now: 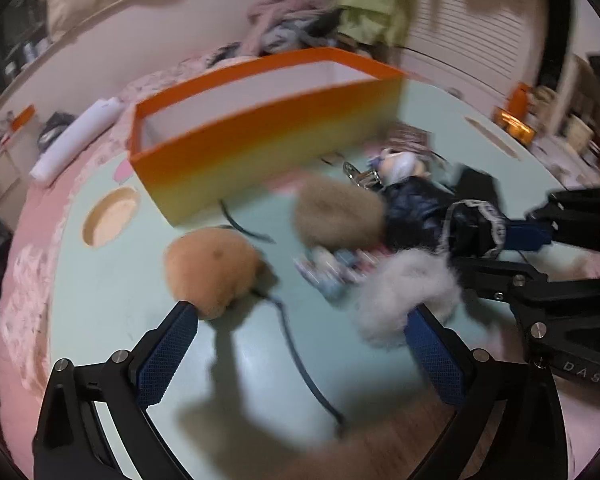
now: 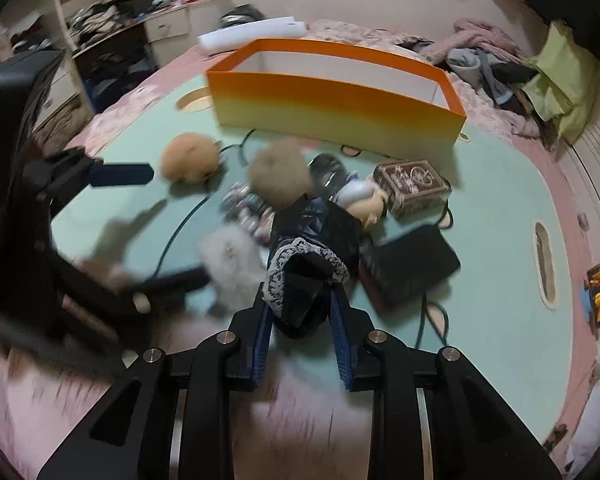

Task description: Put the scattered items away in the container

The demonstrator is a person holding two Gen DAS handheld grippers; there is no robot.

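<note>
A mint-green tabletop (image 2: 480, 184) with oval cut-outs near its edges rests on a pink floral bed (image 2: 548, 136). Toward its far side stands an open orange-to-yellow box (image 2: 336, 108). In front of the box lie a tan pompom (image 2: 190, 157), a grey-brown pompom (image 2: 279, 172) and a white fluffy pompom (image 2: 230, 258), a doll in dark clothes (image 2: 320, 228), a patterned brown tin (image 2: 411, 184), a black flat case (image 2: 410, 266), some small printed cards (image 2: 246, 206) and a dark cable (image 2: 180, 228).
</note>
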